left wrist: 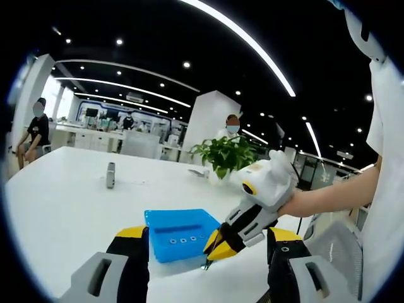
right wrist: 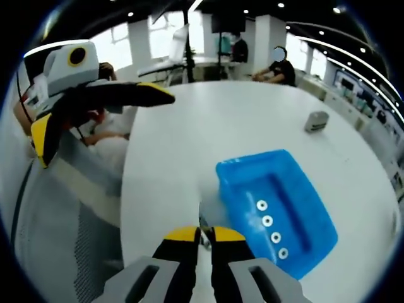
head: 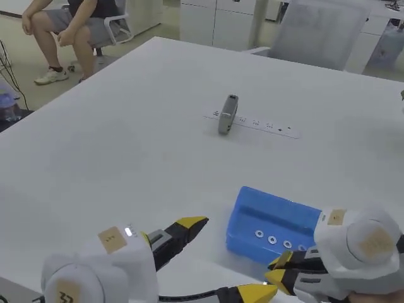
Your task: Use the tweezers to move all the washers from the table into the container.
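Observation:
A blue container (head: 278, 218) stands on the white table (head: 126, 164) with several small washers (head: 272, 240) in a row inside it. My right gripper (head: 274, 268) hovers at the container's near edge, shut on thin metal tweezers (right wrist: 202, 218) that point down beside the container's (right wrist: 278, 208) corner. The washers (right wrist: 267, 220) lie on its floor. My left gripper (head: 224, 257) is to the left of the container with its jaws wide apart and nothing between them. In the left gripper view the right gripper (left wrist: 213, 248) reaches in from the right, tweezers' tip (left wrist: 206, 265) near the container (left wrist: 180, 233).
A grey adapter (head: 228, 114) stands on a flush power strip (head: 265, 124) at the table's middle. A person (head: 69, 31) sits on a chair beyond the far left corner. A potted plant (left wrist: 224, 154) stands at the table's far side. The table's near edge is just below both grippers.

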Demonstrator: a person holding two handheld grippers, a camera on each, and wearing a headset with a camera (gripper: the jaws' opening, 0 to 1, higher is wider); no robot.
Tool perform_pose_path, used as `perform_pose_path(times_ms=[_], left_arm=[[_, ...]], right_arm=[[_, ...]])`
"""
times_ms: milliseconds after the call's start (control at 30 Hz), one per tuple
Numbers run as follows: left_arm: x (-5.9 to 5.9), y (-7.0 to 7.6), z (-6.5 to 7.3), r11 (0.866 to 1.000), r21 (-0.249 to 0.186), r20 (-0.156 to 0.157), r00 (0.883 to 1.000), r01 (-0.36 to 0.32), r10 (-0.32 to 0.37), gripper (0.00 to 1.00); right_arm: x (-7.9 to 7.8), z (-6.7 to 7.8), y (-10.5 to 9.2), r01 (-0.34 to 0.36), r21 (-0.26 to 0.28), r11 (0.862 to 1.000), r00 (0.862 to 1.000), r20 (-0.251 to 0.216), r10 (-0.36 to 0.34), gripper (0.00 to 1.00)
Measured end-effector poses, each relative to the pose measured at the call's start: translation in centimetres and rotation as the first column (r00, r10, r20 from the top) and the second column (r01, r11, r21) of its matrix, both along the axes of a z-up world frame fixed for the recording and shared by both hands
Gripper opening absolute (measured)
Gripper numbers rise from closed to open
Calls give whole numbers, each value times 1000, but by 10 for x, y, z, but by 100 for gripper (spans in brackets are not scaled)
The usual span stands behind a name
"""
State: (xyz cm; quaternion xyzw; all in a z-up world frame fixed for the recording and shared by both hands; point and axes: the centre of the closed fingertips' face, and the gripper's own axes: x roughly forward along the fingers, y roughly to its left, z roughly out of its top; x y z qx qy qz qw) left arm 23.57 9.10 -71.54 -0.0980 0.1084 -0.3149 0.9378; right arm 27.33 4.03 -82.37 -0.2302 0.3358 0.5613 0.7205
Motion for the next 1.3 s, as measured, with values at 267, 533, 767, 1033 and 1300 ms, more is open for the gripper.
perform_pose_path(times_ms=[267,533,767,1033,1300], left_arm=[[-1,-2,-1,1000,10,-4,1000,14,-14,77],[-1,-3,-3,1000,20,-7,1000,18,-18,77],[-1,-2,-4,999,32,-9,1000,15,-14,76],[-2,-1,-7,999,47,-15,1000,15,-14,75],[-2,-1,-7,999,46,-16,1000,16,-15,74]], right_arm=[[-1,4,-3,161,102,982,986,-66,-154,3],[9,40,6,203,201,958,977,-112,-183,3],[23,64,19,210,233,950,976,-106,-190,3],[51,70,34,210,244,947,978,-65,-200,3],[75,43,43,220,180,959,975,-66,-212,3]])
